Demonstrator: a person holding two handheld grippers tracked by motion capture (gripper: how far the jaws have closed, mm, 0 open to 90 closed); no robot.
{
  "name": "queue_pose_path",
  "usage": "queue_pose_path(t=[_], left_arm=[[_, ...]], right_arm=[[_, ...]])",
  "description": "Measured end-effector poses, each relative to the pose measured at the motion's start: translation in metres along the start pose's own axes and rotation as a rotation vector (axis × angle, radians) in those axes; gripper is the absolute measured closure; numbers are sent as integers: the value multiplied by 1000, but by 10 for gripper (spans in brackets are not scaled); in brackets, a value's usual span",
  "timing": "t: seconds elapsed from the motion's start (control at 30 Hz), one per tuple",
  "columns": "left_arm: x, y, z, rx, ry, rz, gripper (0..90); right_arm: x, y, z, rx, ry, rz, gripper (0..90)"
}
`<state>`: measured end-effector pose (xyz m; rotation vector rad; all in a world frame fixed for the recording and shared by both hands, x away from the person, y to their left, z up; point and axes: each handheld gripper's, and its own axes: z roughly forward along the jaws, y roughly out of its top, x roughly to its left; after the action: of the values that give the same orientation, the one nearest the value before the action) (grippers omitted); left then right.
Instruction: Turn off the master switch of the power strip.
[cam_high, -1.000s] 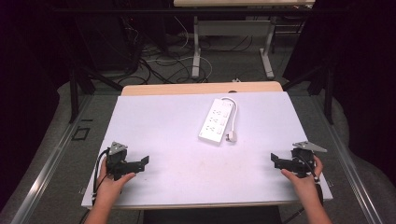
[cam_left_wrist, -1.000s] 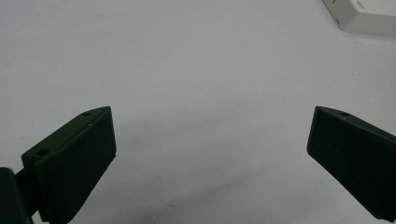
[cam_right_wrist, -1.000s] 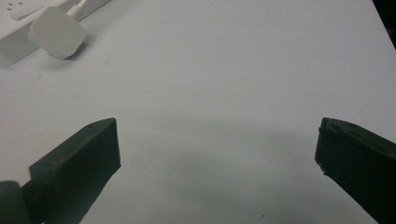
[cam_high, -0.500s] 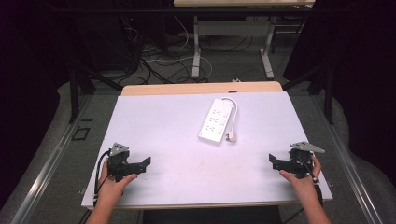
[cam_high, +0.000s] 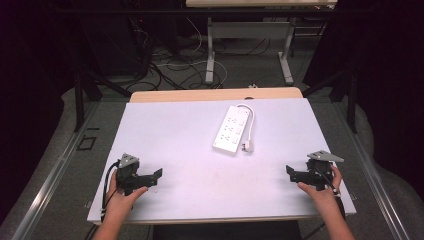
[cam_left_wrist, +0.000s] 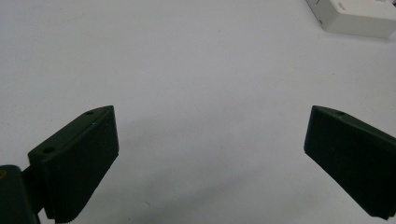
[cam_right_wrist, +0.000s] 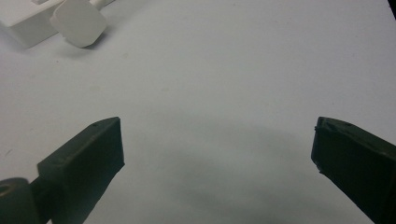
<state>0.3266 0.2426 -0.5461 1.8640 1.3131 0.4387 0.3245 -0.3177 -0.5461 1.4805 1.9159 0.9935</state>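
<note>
Both grippers wide open over a bare white table, power strip sitting untouched up top.

In the high view the left gripper (cam_high: 156, 176) sits in the lower left of the frame and the right gripper (cam_high: 290, 172) in the lower right, each held in a hand, jaws spread far apart with nothing between them. The white power strip (cam_high: 231, 129) lies near the upper middle of the table (cam_high: 200, 165), well apart from both, its cord looped round to a plug (cam_high: 248, 147) just beside it. In the right gripper view the plug (cam_right_wrist: 78, 22) shows at upper left; in the left gripper view a corner of the strip (cam_left_wrist: 355, 16) shows at upper right.
</note>
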Motion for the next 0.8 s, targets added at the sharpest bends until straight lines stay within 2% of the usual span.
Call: queue_pose_path(t=[0.1, 0.17, 0.2, 0.23, 0.3, 0.6, 0.7, 0.73, 0.8], left_arm=[[0, 0, -1, -1, 3, 2, 31], [0, 0, -1, 1, 2, 2, 31], [0, 0, -1, 0, 3, 2, 31], [0, 0, -1, 0, 4, 2, 31], [0, 0, -1, 3, 8, 6, 32], [1, -1, -1, -3, 14, 4, 34], [1, -1, -1, -4, 15, -1, 35], [1, -1, -1, -4, 16, -1, 35], [1, -1, -1, -4, 16, -2, 36]], right_arm=[[0, 2, 0, -2, 3, -8, 19], [2, 4, 0, 2, 11, 8, 19], [1, 5, 0, 4, 19, -2, 19], [3, 7, 0, 12, 28, 12, 19], [4, 10, 1, 12, 33, 9, 19], [9, 21, 1, 30, 36, -35, 19], [10, 24, 1, 36, 45, -43, 19], [11, 26, 1, 40, 49, -33, 19], [11, 29, 0, 38, 52, -47, 19]])
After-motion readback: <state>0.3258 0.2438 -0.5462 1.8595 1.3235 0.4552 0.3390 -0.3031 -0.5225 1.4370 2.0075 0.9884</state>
